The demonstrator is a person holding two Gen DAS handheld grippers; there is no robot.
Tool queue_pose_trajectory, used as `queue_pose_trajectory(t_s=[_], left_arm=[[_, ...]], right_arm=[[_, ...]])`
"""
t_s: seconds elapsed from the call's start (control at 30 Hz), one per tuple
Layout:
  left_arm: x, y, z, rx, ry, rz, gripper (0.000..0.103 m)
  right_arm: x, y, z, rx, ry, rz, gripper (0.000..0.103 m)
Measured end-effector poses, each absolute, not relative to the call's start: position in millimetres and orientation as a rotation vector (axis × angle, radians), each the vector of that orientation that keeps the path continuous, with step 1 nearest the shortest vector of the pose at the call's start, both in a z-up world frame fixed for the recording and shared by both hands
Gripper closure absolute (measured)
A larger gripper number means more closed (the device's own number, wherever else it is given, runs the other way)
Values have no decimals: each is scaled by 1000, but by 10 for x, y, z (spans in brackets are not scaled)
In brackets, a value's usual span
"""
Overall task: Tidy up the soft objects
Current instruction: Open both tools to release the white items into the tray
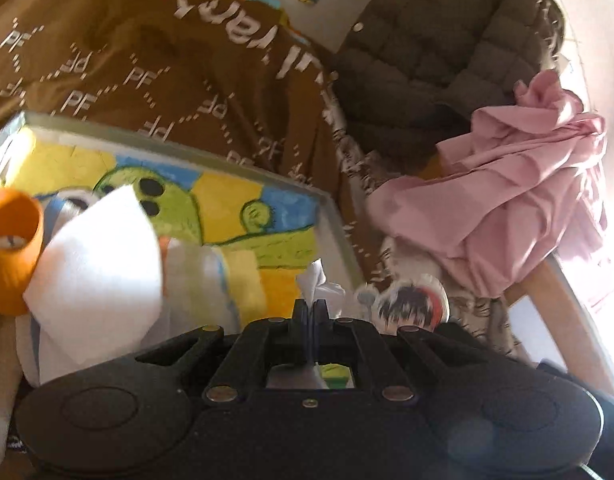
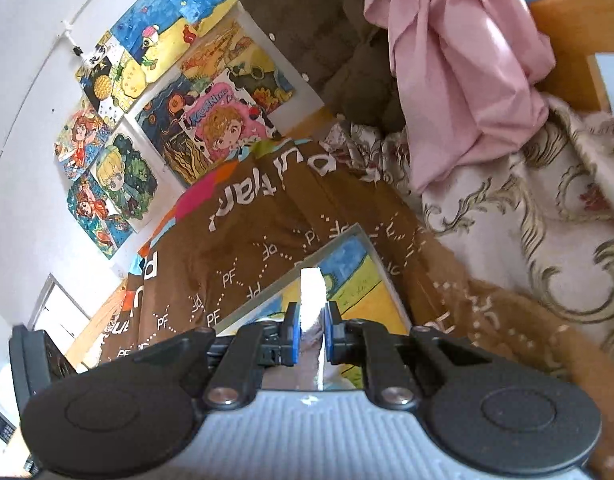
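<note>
Both grippers are closed on white tissue. The left gripper pinches a crumpled wad; the right gripper clamps a white strip. A framed picture lies just ahead of the fingers on the brown blanket. Beyond, a pink cloth and an olive jacket sit unfolded, so most sorting seems left.

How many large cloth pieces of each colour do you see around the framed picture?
Brown: 1, the printed blanket
Olive: 1, the quilted jacket
Pink: 1, the crumpled cloth
Cream with floral pattern: 1, the patterned fabric
Total: 4
</note>
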State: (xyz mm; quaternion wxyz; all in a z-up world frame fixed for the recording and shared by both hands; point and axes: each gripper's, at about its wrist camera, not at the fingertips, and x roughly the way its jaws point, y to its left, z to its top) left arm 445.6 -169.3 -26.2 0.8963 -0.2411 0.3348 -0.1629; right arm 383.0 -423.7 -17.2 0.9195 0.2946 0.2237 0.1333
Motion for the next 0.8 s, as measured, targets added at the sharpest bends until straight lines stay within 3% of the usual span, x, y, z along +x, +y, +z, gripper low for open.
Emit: queue_pose_trajectory(t_s=[0.37,0.57,0.63,0.8], left_arm=[[4443,-1611,-422,-499,740,-281,97],[4394,-1639,-387,-470,749,-258,82],[4380,-1635,-372,-468,757,-244,66],[4311,-1606,-306,-464,750,-231,52]], right_arm=[[3891,-4163,-282,545,535,223,89],[3881,-4175,-277,522,555,183,81],[3880,-4183,-281,515,561,174,77],[3854,-4217,-278,537,572,170,64]])
